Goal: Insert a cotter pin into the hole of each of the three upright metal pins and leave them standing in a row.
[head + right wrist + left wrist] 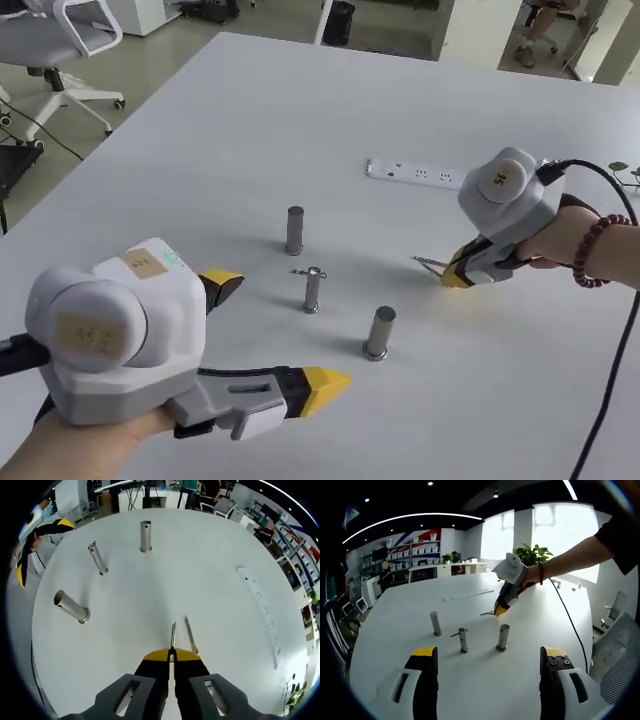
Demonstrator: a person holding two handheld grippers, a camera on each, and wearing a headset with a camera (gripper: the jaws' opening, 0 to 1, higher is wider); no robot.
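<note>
Three upright metal pins stand in a slanted row on the white table: far pin (294,230), middle pin (312,289), near pin (379,333). A cotter pin goes through the top of the middle pin (463,640). The far pin (145,536) and the near pin (71,607) have nothing through them. My right gripper (455,272) is low over the table to the right of the row, shut on a cotter pin (173,635) that points toward the pins. A second cotter pin (190,635) lies on the table beside it. My left gripper (275,335) is open and holds nothing, in front of the row.
A white power strip (415,174) lies flat behind the pins, and a black cable (615,330) trails from the right gripper. An office chair (60,50) stands off the table's far left corner. The table edge (90,170) runs along the left.
</note>
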